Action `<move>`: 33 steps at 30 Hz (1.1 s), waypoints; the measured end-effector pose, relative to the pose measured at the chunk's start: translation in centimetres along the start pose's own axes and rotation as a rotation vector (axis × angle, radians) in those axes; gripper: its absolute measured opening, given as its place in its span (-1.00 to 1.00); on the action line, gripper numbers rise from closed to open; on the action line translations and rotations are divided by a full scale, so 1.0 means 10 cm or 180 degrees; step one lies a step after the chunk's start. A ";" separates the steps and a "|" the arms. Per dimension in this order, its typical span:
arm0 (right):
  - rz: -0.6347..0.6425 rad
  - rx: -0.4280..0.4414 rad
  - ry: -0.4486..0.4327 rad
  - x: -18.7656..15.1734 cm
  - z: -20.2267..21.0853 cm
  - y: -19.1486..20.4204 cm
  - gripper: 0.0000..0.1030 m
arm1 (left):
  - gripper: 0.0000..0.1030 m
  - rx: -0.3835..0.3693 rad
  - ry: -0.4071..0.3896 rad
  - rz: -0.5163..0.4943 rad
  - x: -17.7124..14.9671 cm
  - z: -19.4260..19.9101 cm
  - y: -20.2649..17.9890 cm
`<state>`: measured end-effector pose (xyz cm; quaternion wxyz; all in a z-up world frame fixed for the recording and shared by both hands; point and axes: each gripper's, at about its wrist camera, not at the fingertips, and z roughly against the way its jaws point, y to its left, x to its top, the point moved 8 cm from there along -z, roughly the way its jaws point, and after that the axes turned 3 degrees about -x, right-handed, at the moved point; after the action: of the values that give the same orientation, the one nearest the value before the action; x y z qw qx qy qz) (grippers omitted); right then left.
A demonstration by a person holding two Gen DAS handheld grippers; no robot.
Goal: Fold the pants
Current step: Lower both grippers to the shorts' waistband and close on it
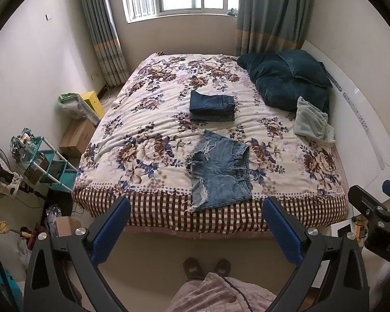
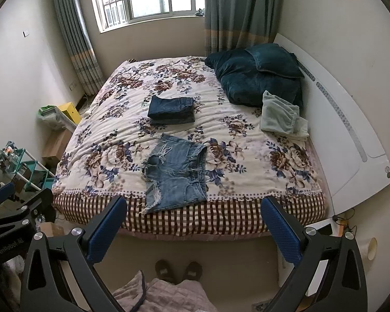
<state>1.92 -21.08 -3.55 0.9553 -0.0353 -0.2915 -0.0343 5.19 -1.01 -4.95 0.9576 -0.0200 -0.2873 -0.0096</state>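
Observation:
Light blue frayed denim shorts [image 1: 219,171] lie flat near the front edge of the floral bed [image 1: 148,119], also in the right wrist view [image 2: 176,173]. A folded dark denim stack [image 1: 212,105] sits behind them mid-bed, also in the right wrist view [image 2: 172,110]. A pale green garment [image 1: 312,121] lies crumpled at the right, also in the right wrist view [image 2: 282,117]. My left gripper [image 1: 196,231] is open and empty, held off the bed's front edge. My right gripper [image 2: 193,230] is open and empty, likewise in front of the bed.
Dark teal pillows [image 1: 286,78] lie at the far right by a white headboard [image 1: 361,119]. Shelf rack [image 1: 48,163], boxes [image 1: 76,137] and clutter fill the floor at the left. My slippered feet [image 1: 206,269] stand on the floor before the bed.

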 end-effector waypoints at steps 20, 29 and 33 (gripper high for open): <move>-0.0339 0.0182 0.0329 0.23 -1.61 -0.01 1.00 | 1.00 0.0493 0.0312 0.0206 0.42 -1.83 0.12; -0.0792 0.0313 0.1009 0.57 -3.67 -0.12 1.00 | 1.00 0.0446 0.0875 -0.0080 0.85 -3.55 0.21; -0.0952 0.0156 0.1154 0.83 -4.59 -0.16 1.00 | 1.00 0.0367 0.0969 -0.0150 1.16 -4.35 0.29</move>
<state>34.08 -27.06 -36.80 0.9769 0.0383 -0.1180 -0.1742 38.86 -0.08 -34.96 0.9891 0.0434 -0.1393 -0.0184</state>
